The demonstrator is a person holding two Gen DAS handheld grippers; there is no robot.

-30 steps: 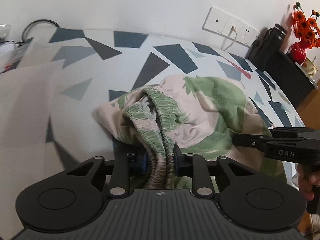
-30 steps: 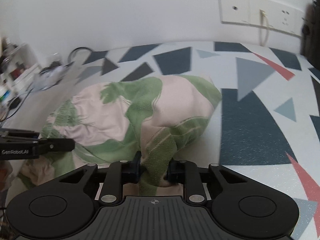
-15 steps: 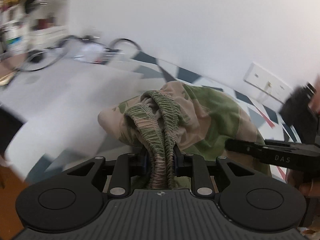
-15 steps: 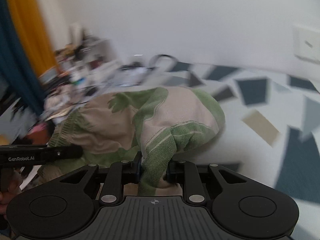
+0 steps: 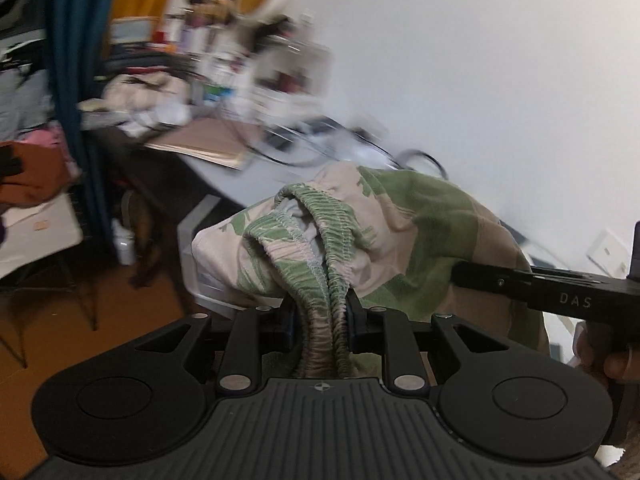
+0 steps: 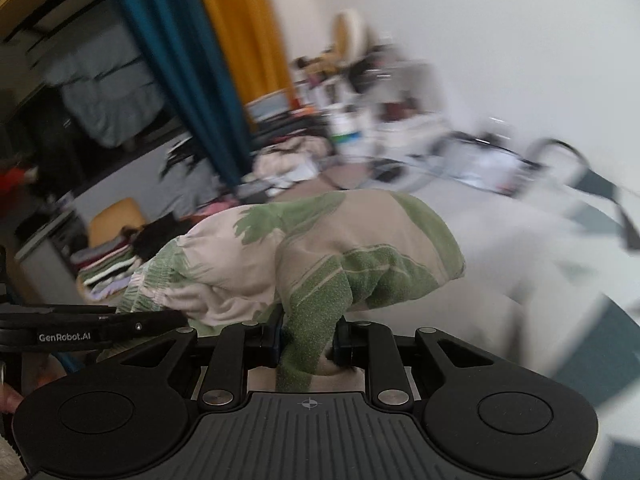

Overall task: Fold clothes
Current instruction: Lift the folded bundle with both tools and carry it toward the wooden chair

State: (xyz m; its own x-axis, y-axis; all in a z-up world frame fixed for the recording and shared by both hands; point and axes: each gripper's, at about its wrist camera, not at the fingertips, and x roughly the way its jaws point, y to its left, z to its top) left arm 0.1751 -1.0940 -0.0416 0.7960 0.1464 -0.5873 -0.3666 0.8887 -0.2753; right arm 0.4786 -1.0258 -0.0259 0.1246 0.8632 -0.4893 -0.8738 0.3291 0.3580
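Observation:
A folded pair of pink-and-green leaf-print shorts [image 5: 404,232] hangs in the air between both grippers. My left gripper [image 5: 319,320] is shut on the gathered elastic waistband [image 5: 320,248]. My right gripper [image 6: 308,336] is shut on a green fold of the shorts [image 6: 340,248] at the other end. The right gripper shows at the right edge of the left wrist view [image 5: 560,292], and the left gripper shows at the left of the right wrist view [image 6: 92,330]. The fabric under the shorts is hidden.
A cluttered desk [image 5: 224,136] with papers, cables and bottles stands ahead. Blue [image 6: 180,72] and orange [image 6: 240,32] curtains hang at the left. A pile of folded clothes [image 6: 108,268] lies low at the left. The patterned bed [image 6: 560,248] lies to the right. The background is blurred.
Both grippers have lifted the shorts off the bed and swung left, away from the wall sockets, toward the desk and curtains. Both grips stay shut.

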